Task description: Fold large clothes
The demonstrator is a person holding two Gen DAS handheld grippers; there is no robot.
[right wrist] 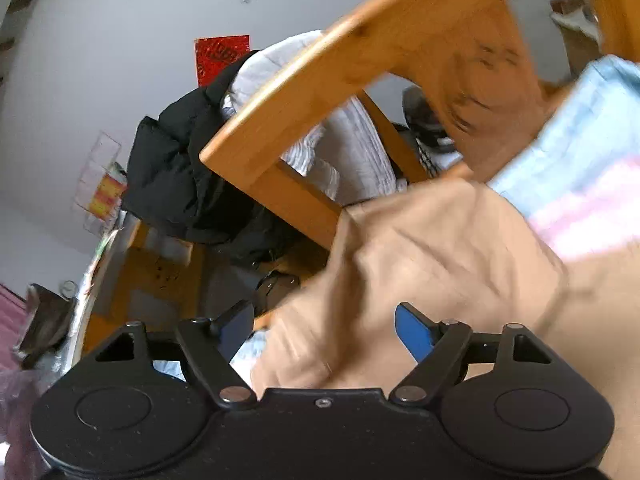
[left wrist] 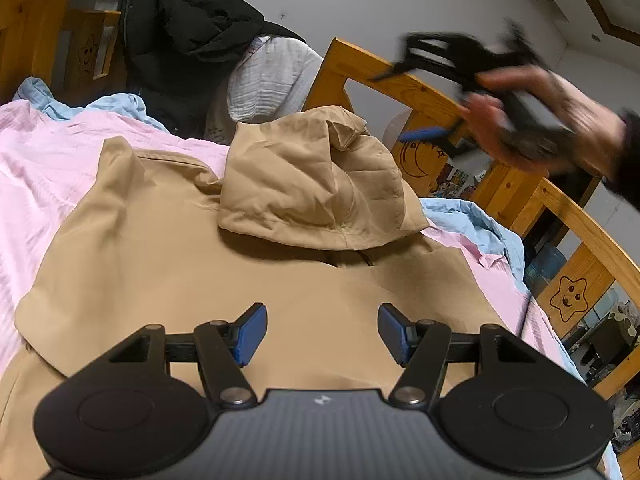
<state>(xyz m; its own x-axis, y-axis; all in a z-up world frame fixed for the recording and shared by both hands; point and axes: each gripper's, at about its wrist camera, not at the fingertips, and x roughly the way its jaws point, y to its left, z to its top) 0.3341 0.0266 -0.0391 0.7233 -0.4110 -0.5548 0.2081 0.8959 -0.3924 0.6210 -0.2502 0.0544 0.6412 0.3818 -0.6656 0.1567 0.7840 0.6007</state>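
Left gripper point(left wrist: 322, 330) jaws apart and empty, right gripper point(right wrist: 324, 330) spread wide (blurred), gripped by a hand point(left wrist: 548, 128)

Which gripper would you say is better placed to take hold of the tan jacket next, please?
Probably the left gripper: its open jaws sit steady just above the tan jacket's flat body. The right gripper, also open and empty, is blurred by the wooden bed rail.

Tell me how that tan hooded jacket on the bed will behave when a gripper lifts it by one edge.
The tan jacket will probably drape and sag: it lies creased, its hood flopped back over itself. It looks thin, so likely light. It may drag across the pink sheet rather than slide cleanly.
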